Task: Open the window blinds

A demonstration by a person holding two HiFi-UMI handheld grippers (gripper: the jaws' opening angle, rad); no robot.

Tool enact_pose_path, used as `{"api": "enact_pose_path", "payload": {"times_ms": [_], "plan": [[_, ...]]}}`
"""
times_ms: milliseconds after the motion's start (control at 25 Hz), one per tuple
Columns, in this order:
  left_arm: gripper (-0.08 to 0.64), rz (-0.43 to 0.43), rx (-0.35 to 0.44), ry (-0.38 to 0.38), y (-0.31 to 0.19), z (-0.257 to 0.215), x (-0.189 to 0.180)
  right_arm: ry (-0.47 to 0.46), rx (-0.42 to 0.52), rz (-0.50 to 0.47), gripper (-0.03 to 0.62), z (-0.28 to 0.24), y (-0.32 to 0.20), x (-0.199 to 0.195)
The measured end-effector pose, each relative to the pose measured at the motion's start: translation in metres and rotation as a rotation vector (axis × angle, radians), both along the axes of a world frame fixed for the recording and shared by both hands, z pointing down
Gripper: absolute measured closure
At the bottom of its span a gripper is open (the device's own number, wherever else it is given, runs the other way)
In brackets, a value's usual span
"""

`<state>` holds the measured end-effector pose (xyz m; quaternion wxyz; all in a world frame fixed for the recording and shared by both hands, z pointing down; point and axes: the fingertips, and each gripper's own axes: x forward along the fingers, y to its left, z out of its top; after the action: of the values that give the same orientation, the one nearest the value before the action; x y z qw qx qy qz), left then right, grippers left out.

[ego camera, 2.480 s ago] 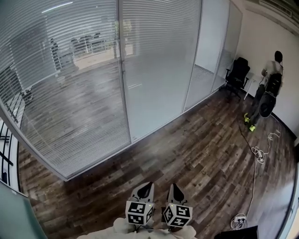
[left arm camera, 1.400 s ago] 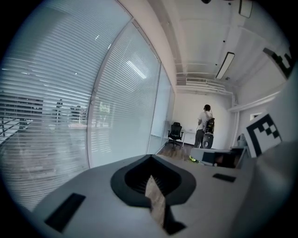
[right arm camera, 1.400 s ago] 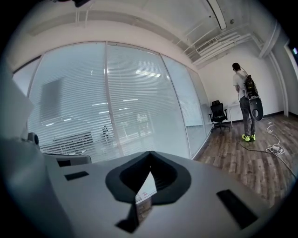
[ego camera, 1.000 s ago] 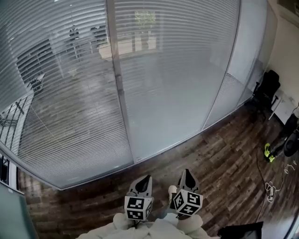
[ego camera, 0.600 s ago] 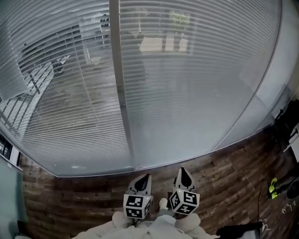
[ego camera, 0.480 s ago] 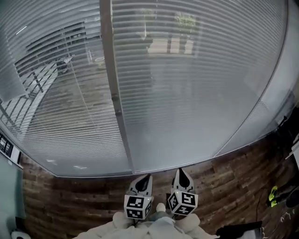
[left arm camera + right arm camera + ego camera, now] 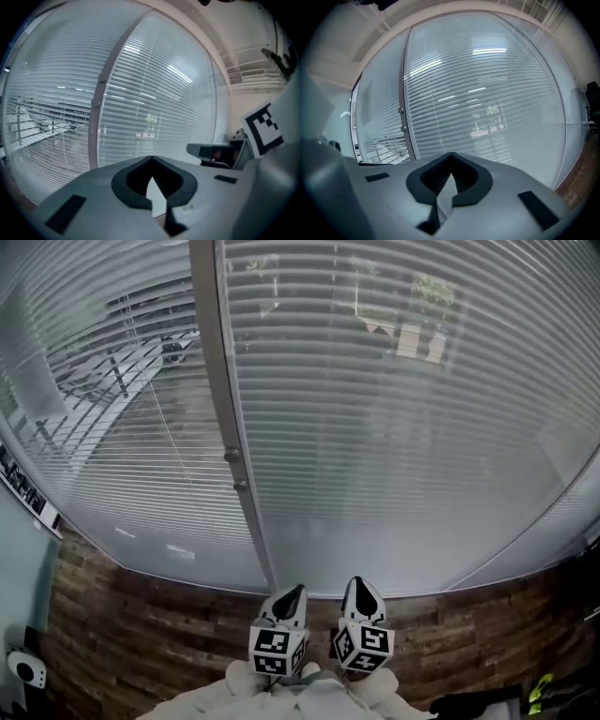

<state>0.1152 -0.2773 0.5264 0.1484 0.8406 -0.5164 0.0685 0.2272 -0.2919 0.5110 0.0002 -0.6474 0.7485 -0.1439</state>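
Both grippers are held side by side low in the head view, pointing at a glass wall. The left gripper [image 7: 290, 597] has its jaws pressed together with nothing between them, as its own view shows [image 7: 151, 160]. The right gripper [image 7: 361, 591] is likewise closed and empty [image 7: 451, 154].

Each gripper carries a cube [image 7: 277, 652] with black-and-white square markers. These are coded patterns, not letters.

The window blinds [image 7: 403, 437] hang lowered behind the glass straight ahead, apart from both grippers. Their slats lie flat enough for a room beyond to show through in stripes.

A grey post [image 7: 228, 427] divides the panes and bears two small round knobs [image 7: 232, 456].

On the left wall a strip of dark print [image 7: 22, 487] is too small to read. The wooden floor [image 7: 131, 624] runs below the glass.
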Motion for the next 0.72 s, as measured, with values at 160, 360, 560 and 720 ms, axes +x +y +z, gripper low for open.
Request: {"api": "enact_pose_path", "payload": {"times_ms": [160,360,560,720], "plan": [[0.560,-0.091,0.081,-0.066,-0.045,-0.017,-0.036,-0.027,0.001,0.004,0.578,-0.002,-0.016,0.001],[0.392,-0.116,0.264,-0.648,-0.108,-0.049,-0.092,-0.031,0.001,0.042,0.578,-0.002,-0.020,0.015],[0.379,-0.158,0.559,-1.558,-0.159,-0.095,-0.130,-0.046,-0.001,0.073,0.579,0.000,-0.017,0.027],[0.379,-0.099,0.519,-1.664,-0.182,-0.084,-0.141,-0.063,-0.015,0.095,0.578,0.006,-0.011,0.038]]}}
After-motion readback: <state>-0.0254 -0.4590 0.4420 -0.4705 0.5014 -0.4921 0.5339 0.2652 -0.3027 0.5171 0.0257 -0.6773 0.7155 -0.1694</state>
